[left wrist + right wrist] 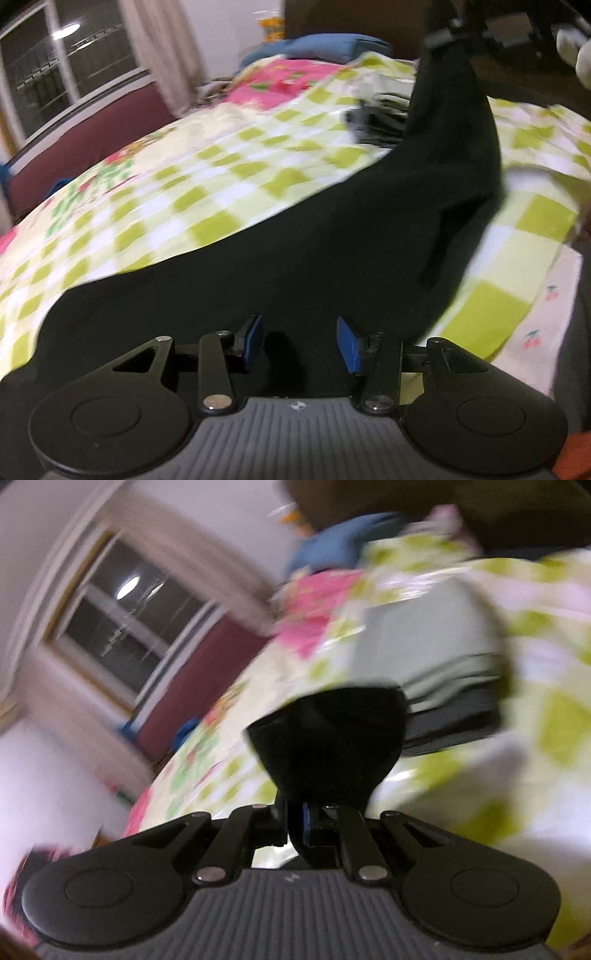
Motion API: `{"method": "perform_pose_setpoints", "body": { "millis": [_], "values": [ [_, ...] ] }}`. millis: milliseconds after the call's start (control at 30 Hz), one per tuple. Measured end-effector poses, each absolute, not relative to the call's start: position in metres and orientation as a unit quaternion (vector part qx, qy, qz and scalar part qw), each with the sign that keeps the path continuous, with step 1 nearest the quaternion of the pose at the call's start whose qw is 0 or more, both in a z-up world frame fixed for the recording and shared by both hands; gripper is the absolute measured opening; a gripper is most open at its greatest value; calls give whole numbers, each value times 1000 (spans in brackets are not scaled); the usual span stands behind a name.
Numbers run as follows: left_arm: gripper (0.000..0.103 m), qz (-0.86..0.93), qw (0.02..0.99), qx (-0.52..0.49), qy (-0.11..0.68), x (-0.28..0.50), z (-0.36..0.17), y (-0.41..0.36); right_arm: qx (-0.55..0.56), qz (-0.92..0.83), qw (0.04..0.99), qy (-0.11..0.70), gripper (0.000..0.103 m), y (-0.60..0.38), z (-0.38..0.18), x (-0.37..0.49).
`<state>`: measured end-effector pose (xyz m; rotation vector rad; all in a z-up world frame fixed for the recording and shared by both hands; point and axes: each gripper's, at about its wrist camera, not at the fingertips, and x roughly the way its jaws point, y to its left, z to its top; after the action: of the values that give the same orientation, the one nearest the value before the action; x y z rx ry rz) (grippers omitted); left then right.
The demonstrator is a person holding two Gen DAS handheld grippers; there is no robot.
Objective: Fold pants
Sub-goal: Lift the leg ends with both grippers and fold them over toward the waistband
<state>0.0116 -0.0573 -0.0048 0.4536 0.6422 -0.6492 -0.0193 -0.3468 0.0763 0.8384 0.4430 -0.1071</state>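
Black pants (332,240) lie across a green-checked bedspread (184,177). One end rises in a narrow strip to my right gripper (448,31) at the top right, which holds it up. My left gripper (301,343) is open over the near part of the pants. Its blue pads (255,341) stand apart with black cloth behind them, and they do not press on it. In the blurred right wrist view my right gripper (301,821) is shut on a bunch of the black pants (328,738), which bulges above the fingertips.
A stack of folded clothes (436,653), grey-green over dark, sits on the bedspread (554,720) beyond the pants. A blue pillow (325,46) lies at the far end. A maroon bed frame (92,147) and a window (66,55) are at the left.
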Motion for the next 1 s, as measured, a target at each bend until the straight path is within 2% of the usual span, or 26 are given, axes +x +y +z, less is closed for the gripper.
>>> {"method": "perform_pose_setpoints", "body": {
  "millis": [300,633,833,1000],
  "values": [
    [60,-196,932,124,280,30,21,61,261,149,906,297,8,-138,105,109],
    [60,-64,947,78,304,40,-2,189,120,294,859,402,8,99,50,177],
    [60,-45,945,52,319,39,-19,220,75,298,861,406,9,135,33,166],
    [60,-52,947,37,314,41,-26,223,54,298,880,365,9,147,52,160]
  ]
}}
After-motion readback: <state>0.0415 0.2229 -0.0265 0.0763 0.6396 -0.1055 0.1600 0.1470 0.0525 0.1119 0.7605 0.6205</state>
